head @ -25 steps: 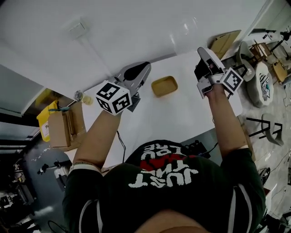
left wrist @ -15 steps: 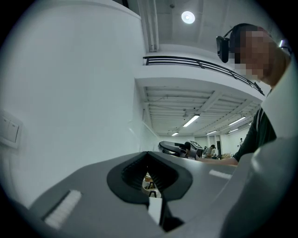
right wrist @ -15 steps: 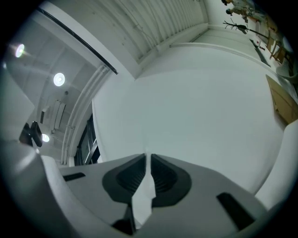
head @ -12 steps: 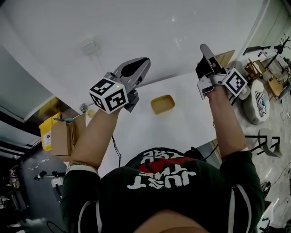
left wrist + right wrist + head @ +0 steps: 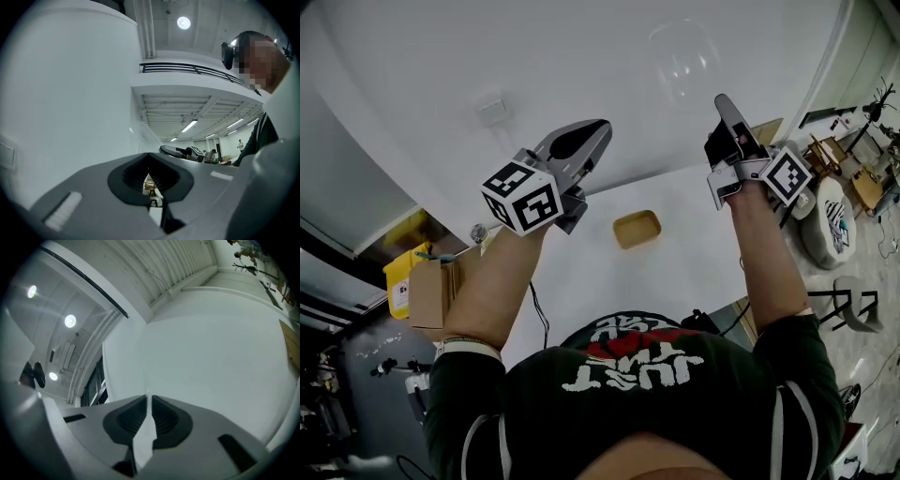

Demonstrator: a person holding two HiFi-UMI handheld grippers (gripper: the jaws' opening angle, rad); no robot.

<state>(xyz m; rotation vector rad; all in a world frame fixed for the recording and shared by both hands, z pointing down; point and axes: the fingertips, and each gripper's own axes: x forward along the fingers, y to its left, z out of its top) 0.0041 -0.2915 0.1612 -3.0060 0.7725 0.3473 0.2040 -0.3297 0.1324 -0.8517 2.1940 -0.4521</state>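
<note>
Now, raised either side of the tray (image 5: 637,229), my left gripper (image 5: 592,133) and right gripper (image 5: 722,105) hang empty, jaws pressed together; any grasp needs them spread.

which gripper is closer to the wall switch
The left gripper: in the head view the wall switch sits just up-left of it, while the right gripper is raised well across, near the cardboard piece.
</note>
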